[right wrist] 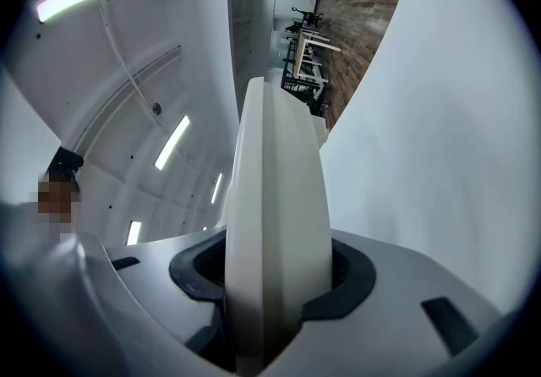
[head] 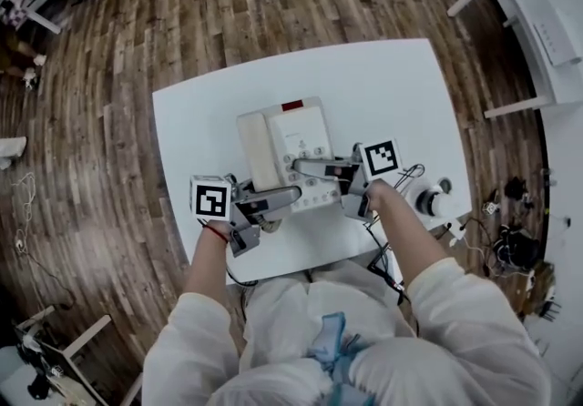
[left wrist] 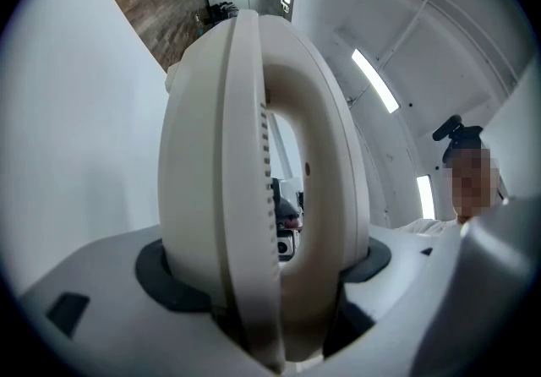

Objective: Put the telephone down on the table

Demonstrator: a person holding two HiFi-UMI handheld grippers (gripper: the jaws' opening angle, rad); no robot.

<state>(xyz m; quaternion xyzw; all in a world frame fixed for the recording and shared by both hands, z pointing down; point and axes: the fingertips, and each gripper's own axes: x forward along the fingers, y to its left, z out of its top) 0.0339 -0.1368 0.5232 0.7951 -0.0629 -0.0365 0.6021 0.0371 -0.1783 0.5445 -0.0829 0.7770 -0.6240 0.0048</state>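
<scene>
A cream telephone [head: 282, 145], its handset on the left side and a red strip at its far edge, lies flat over the middle of the white table [head: 401, 86]; I cannot tell if it touches the top. My left gripper [head: 287, 196] is shut on its near left edge. My right gripper [head: 308, 166] is shut on its near right part. The left gripper view has the telephone [left wrist: 254, 198] edge-on, with the handset side clamped in the left gripper [left wrist: 279, 316]. Seen from the right gripper view, the telephone's thin body [right wrist: 279, 198] is pinched in the right gripper [right wrist: 270, 299].
A small white roll [head: 428, 202] and loose dark cables [head: 412, 178] lie at the table's right near corner. Wooden floor surrounds the table. White furniture [head: 537, 22] stands at the upper right. The person's torso is close to the near edge.
</scene>
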